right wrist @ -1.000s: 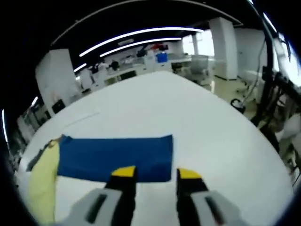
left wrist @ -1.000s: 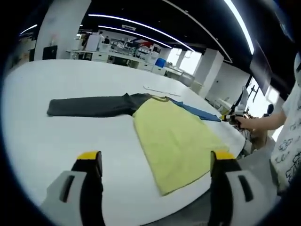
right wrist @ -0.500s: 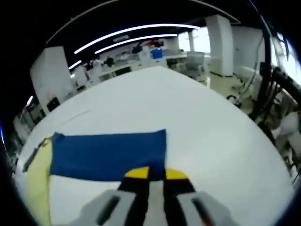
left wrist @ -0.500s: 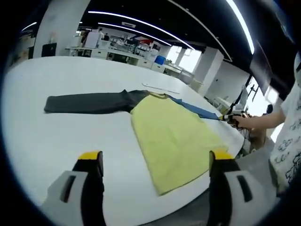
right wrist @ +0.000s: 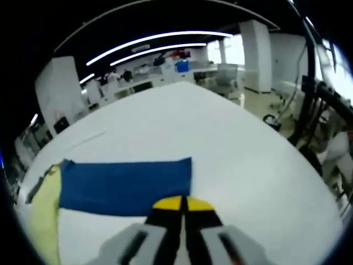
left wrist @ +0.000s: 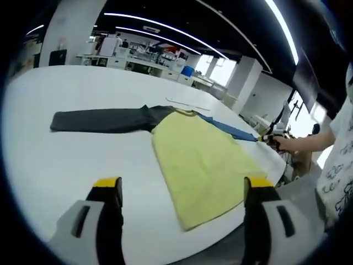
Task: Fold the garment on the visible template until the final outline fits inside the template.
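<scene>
Because the blue sleeve (right wrist: pixel 127 185) runs crosswise just ahead of the right tongs (right wrist: pixel 181 203), with its cuff end nearest them, the right hand is the one placed for the coming fold; those tongs are pressed together at the sleeve's lower cuff corner, apparently pinching its edge; the left tongs (left wrist: pixel 182 190) stand wide apart, hovering low over the white worktop (left wrist: pixel 66 160) short of the garment's yellow body (left wrist: pixel 201 163); its grey sleeve (left wrist: pixel 102 120) stretches away leftward.
</scene>
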